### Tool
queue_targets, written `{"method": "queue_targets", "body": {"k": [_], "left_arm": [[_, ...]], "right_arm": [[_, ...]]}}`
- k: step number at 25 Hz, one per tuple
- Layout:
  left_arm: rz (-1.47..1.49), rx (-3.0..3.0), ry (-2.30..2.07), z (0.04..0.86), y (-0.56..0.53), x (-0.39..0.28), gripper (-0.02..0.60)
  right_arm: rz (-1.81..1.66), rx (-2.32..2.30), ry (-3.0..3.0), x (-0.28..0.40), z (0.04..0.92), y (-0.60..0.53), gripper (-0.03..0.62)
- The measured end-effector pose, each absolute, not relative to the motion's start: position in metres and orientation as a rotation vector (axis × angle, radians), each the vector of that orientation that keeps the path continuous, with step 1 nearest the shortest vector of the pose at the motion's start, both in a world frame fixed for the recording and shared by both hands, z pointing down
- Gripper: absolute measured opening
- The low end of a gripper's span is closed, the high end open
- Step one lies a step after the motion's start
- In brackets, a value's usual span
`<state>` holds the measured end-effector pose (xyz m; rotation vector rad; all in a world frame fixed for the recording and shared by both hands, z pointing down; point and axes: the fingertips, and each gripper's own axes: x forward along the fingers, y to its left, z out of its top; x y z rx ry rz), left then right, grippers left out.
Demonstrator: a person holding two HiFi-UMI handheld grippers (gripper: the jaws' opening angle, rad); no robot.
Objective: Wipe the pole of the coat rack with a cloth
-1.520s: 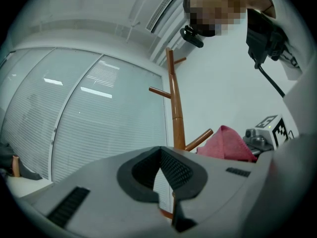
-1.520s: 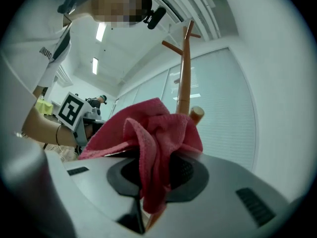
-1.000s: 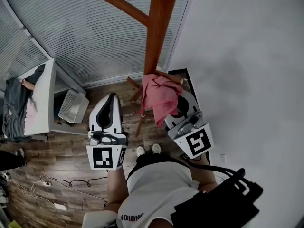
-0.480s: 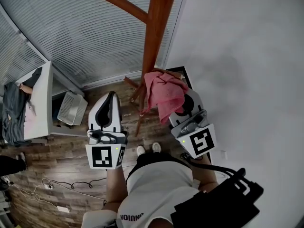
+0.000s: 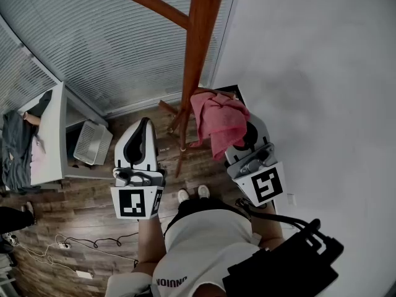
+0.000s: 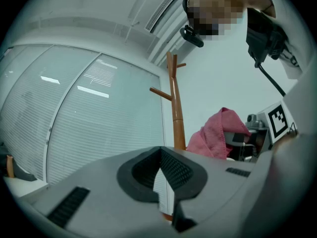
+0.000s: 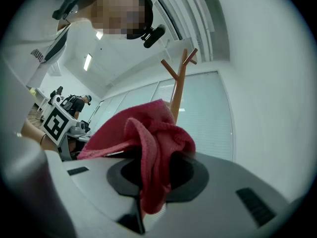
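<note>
The brown wooden coat rack pole (image 5: 195,60) rises in front of me, with a branch (image 5: 158,8) going up to the left. My right gripper (image 5: 240,124) is shut on a pink cloth (image 5: 221,119), which hangs just right of the pole at its lower part; whether it touches I cannot tell. In the right gripper view the cloth (image 7: 148,148) bunches over the shut jaws, with the pole (image 7: 177,100) behind it. My left gripper (image 5: 145,125) is shut and empty, left of the pole. The left gripper view shows the pole (image 6: 174,108) and the cloth (image 6: 215,133).
White blinds (image 5: 93,48) cover the window behind the rack, and a plain wall (image 5: 322,73) stands on the right. To the left are a white desk (image 5: 54,135) with dark clothes (image 5: 13,144) and a white basket (image 5: 90,142). Cables (image 5: 74,237) lie on the wooden floor.
My right gripper and the pink cloth have drifted slightly right and up, from over the pole to just beside it. The left gripper has barely moved.
</note>
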<state>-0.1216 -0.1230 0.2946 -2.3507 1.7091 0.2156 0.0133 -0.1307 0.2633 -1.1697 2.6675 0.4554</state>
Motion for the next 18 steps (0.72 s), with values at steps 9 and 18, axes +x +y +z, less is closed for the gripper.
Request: {"method": "queue_targets", "body": {"k": [9,18], "left_arm": [[0.215,-2.362,1.691,0.297,-0.126,-0.115,0.014],[0.218,-2.360,1.681,0.293,-0.123,-0.111,0.014]], "right_arm": [[0.473,-1.232,2.635,0.031,0.262,-0.133,0.084],[0.581,-1.298,2.653,0.053,0.266,-0.136,0.084]]}}
